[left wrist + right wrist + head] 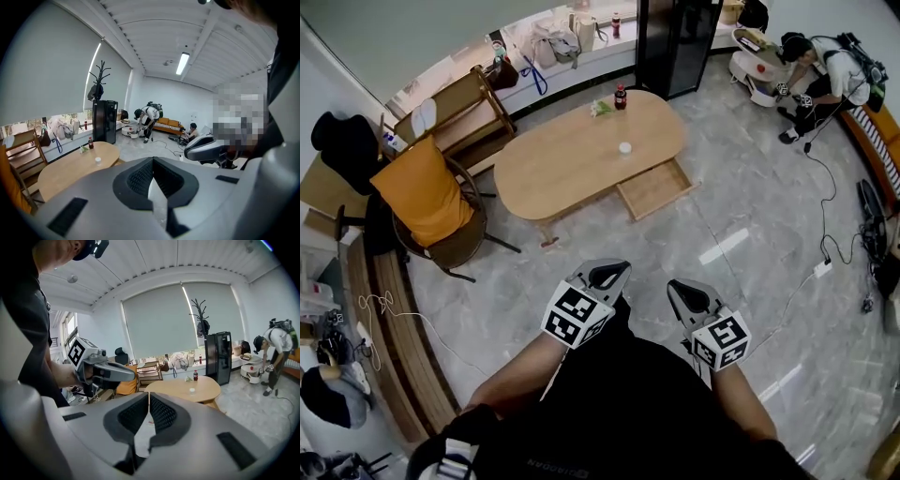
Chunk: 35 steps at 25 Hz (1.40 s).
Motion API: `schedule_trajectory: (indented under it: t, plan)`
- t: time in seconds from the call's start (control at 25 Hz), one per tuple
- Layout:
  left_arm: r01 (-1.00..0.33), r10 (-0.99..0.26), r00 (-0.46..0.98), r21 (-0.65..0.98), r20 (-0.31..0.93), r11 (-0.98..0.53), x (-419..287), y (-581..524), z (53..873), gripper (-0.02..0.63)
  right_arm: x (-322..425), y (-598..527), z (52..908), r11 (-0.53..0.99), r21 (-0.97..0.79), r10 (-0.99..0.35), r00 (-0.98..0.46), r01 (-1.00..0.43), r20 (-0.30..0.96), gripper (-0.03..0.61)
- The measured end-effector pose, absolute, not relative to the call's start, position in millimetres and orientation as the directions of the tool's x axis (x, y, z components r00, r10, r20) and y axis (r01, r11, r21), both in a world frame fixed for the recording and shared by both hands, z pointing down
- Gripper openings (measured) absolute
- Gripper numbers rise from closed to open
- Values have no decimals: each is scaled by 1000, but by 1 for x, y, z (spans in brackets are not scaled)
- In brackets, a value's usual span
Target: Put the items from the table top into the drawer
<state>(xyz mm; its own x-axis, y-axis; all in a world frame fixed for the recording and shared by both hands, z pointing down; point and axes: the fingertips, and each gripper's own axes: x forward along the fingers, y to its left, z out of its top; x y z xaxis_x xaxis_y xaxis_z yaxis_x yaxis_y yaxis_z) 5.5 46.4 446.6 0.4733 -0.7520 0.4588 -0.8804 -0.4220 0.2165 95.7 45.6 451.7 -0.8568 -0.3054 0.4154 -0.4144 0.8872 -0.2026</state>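
An oval wooden table (562, 169) stands well ahead of me. On it are a cola bottle (621, 97), a small green item (601, 108) and a little white cup (624, 148). A drawer (654, 188) stands pulled open at the table's near right side. Both grippers hang close to my body, far short of the table. My left gripper (605, 275) is shut and holds nothing; its jaws meet in the left gripper view (152, 161). My right gripper (686, 292) is also shut and holds nothing (149, 399). The bottle (195, 376) and cup (191, 390) show small in the right gripper view.
A chair with an orange cushion (427, 192) stands left of the table, with a wooden shelf (455, 112) behind it. A black cabinet (675, 42) is at the far side. A person (820, 80) crouches at the far right; cables (825, 216) trail over the grey tiled floor.
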Motion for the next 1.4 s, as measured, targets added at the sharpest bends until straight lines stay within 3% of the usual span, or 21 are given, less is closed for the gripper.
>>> schedule_trajectory:
  t: [0.36, 0.76, 1.12, 1.32, 1.4]
  plan:
    - [-872, -762, 487, 186, 427, -453, -62, -93, 440, 2, 25, -87, 443, 900, -154, -307, -843, -408, 441, 5]
    - [-904, -772, 427, 227, 472, -361, -132, -153, 469, 2, -33, -162, 469, 920, -175, -220, -833, -350, 508, 5]
    - [-951, -805, 300, 220, 512, -215, -168, -193, 493, 2, -76, -233, 504, 976, -107, -97, -825, -188, 557, 5]
    - [-971, -808, 198, 221, 555, -86, -183, -229, 515, 2, -98, -302, 562, 992, -95, 3, -757, -79, 653, 8]
    - [-972, -800, 164, 232, 577, -32, -186, -245, 526, 2, -111, -332, 595, 994, -103, 50, -715, -30, 698, 41]
